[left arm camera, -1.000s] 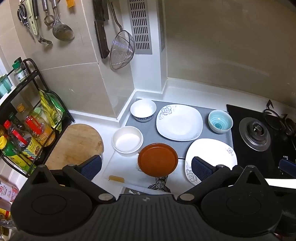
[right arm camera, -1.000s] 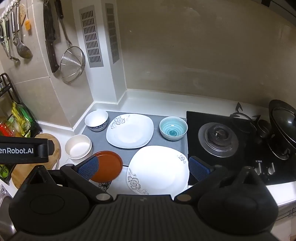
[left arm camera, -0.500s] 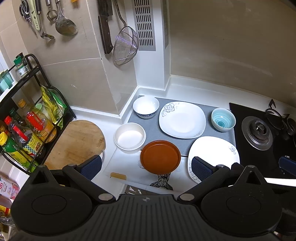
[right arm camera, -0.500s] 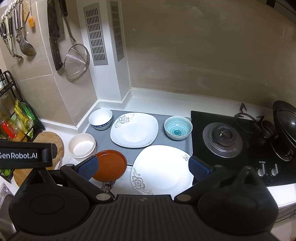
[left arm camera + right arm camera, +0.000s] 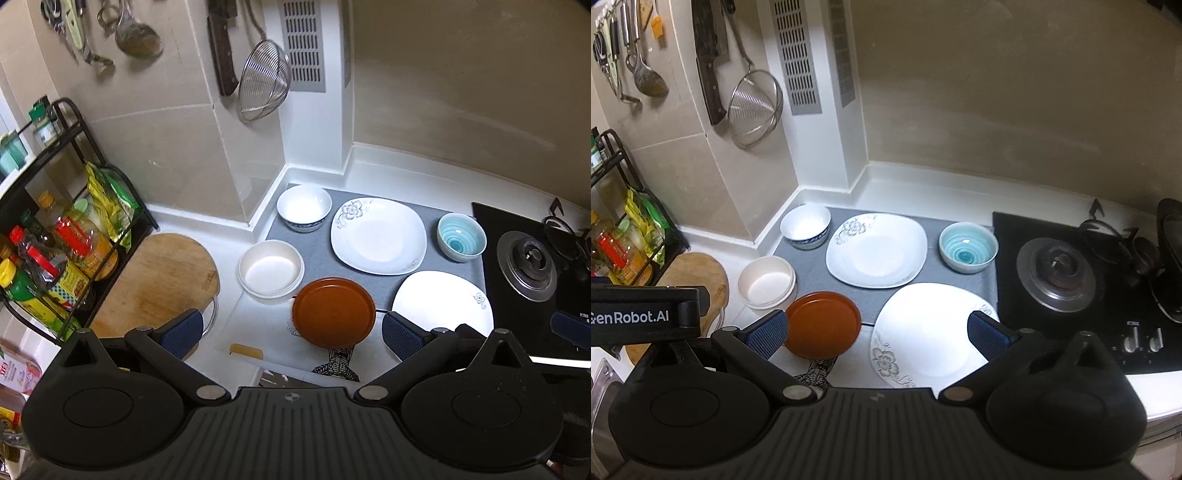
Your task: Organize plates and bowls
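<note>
Dishes spread on the counter, both my grippers high and empty.

Brown plate (image 5: 333, 312) sits near-centre, its near rim hidden behind my wide-open left gripper (image 5: 292, 332); the near white plate (image 5: 932, 334) is partly covered by my wide-open right gripper (image 5: 877, 334).

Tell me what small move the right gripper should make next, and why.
Probably lower the right gripper onto the near white square floral plate. Both grippers hang open and empty above the counter, and that plate lies right between its fingers, apart from the matching far white square plate it could stack on.
</note>
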Demonstrator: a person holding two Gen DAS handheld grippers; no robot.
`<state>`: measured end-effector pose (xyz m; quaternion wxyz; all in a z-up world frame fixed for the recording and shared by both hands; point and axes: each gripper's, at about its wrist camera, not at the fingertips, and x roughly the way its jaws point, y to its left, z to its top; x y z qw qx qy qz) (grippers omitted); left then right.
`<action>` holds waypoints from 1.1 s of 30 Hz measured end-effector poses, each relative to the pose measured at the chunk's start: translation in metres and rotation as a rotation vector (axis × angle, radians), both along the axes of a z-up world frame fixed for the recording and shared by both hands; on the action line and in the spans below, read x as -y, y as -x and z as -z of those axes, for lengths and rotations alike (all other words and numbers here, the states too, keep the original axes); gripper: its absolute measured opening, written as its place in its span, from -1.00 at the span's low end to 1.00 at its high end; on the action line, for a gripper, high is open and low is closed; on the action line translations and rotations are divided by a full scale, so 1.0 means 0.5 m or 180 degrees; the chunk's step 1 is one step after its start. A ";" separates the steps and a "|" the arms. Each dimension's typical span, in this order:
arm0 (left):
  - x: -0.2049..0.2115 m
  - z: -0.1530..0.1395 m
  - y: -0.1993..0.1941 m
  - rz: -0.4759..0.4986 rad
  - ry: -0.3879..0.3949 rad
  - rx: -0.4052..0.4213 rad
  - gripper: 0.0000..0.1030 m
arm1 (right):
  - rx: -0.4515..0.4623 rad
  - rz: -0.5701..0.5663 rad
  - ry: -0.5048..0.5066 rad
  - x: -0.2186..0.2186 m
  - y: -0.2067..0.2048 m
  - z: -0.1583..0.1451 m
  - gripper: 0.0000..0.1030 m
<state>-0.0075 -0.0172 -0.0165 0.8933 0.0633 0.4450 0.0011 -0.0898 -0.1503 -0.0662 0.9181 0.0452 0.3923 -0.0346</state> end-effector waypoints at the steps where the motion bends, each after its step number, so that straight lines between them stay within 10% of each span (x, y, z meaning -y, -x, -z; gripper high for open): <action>1: -0.006 0.003 -0.005 -0.0006 0.0009 -0.0016 0.99 | 0.0005 -0.0009 0.0014 -0.005 -0.006 0.003 1.00; 16: -0.055 0.081 -0.132 0.0376 0.0190 -0.0186 0.99 | -0.0245 0.0130 -0.0229 -0.026 -0.099 0.076 1.00; 29: 0.066 0.382 -0.245 0.1011 0.0637 -0.0793 0.99 | -0.0183 0.0030 -0.0028 0.172 -0.089 0.335 1.00; 33: 0.121 0.462 -0.280 0.0847 0.0846 -0.0941 0.51 | -0.0142 -0.0154 -0.0414 0.288 -0.099 0.381 1.00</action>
